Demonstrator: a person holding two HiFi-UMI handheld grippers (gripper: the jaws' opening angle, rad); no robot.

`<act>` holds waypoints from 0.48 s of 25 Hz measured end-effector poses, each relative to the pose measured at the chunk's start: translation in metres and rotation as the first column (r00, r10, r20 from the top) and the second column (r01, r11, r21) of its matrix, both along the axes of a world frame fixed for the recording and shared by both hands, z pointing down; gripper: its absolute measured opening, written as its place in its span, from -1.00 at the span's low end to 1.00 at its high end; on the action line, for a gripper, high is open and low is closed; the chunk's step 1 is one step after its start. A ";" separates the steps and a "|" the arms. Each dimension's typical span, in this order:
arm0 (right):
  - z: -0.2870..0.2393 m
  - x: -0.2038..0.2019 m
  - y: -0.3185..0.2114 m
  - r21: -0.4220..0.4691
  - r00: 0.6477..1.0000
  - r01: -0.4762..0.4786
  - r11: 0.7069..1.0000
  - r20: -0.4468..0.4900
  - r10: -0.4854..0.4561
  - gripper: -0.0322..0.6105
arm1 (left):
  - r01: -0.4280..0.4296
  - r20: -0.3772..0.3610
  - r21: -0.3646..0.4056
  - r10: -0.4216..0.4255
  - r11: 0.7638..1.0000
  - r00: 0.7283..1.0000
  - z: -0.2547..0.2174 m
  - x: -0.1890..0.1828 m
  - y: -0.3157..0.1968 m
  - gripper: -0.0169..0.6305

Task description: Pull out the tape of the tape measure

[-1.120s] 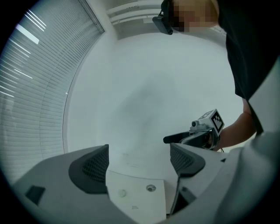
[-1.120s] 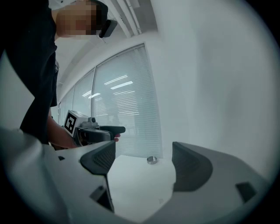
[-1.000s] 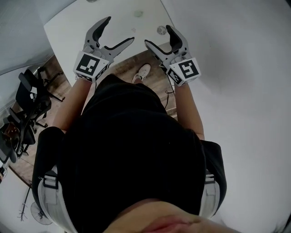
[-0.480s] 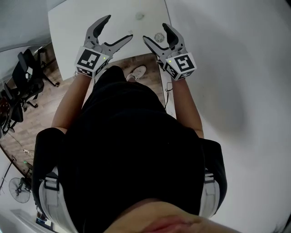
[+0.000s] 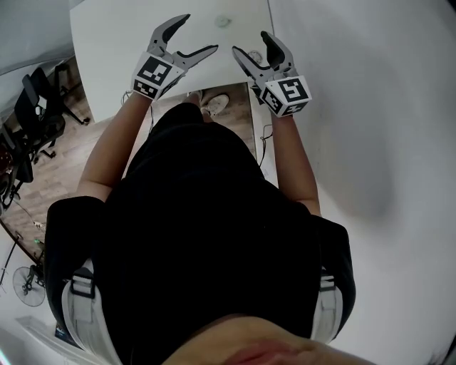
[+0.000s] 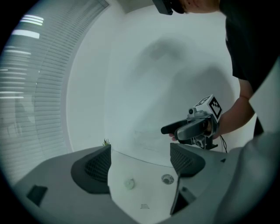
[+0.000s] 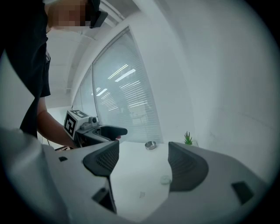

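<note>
A small pale round thing (image 5: 223,21) lies on the white table (image 5: 114,43); whether it is the tape measure I cannot tell. In the left gripper view this pale thing (image 6: 129,183) shows low between my jaws, and in the right gripper view it (image 7: 165,179) sits close to the right jaw. My left gripper (image 5: 201,33) hangs open over the table's near edge, empty. My right gripper (image 5: 249,41) is open too; its jaws have just been closing a little, with nothing between them. Each gripper sees the other (image 6: 175,129) (image 7: 116,130).
A round ring with a grille (image 6: 167,178) sits in the tabletop right of the pale thing. A metal dish (image 7: 150,145) and a small plant (image 7: 188,139) stand at the table's far side. Office chairs (image 5: 28,121) stand on the wooden floor at the left.
Both grippers have moved forward over the table's near edge. The ring seen beside the right gripper is now hidden behind it. The right jaws stand slightly narrower.
</note>
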State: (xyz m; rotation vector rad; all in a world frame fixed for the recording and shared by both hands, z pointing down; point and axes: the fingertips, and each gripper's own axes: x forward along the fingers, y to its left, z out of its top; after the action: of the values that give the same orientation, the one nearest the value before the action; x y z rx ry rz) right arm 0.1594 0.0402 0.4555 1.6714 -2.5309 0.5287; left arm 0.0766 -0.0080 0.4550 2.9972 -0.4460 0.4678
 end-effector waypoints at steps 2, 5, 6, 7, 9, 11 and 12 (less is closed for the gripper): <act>0.008 0.002 -0.010 -0.022 1.000 -0.010 1.000 -0.003 0.010 0.14 | -0.018 0.007 -0.038 0.019 0.999 1.000 0.016 0.006 -0.010 0.40; 0.021 0.002 -0.024 -0.057 1.000 -0.020 0.998 -0.012 0.019 0.14 | -0.046 0.046 -0.056 0.049 0.997 0.998 0.040 0.012 -0.024 0.40; 0.025 0.002 -0.027 -0.067 1.000 -0.022 0.998 -0.014 0.021 0.14 | -0.055 0.061 -0.057 0.058 0.997 0.996 0.048 0.014 -0.028 0.40; 0.030 0.002 -0.030 -0.076 1.000 -0.024 0.997 -0.016 0.023 0.14 | -0.062 0.073 -0.061 0.067 0.996 0.995 0.055 0.016 -0.031 0.40; 0.039 0.004 -0.034 -0.091 0.999 -0.029 0.995 -0.018 0.027 0.14 | -0.073 0.086 -0.070 0.079 0.995 0.993 0.068 0.020 -0.035 0.40; 0.047 0.005 -0.037 -0.105 0.999 -0.032 0.994 -0.021 0.030 0.13 | -0.080 0.092 -0.082 0.088 0.993 0.992 0.076 0.024 -0.037 0.40; 0.050 0.005 -0.038 -0.111 0.999 -0.032 0.993 -0.025 0.030 0.13 | -0.085 0.094 -0.088 0.093 0.993 0.991 0.079 0.026 -0.038 0.40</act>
State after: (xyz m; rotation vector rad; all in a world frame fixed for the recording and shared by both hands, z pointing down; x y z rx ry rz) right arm 0.1642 0.0020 0.5054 1.6704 -2.4147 0.6364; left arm 0.1022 -0.0459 0.5340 2.9322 -0.2923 0.6272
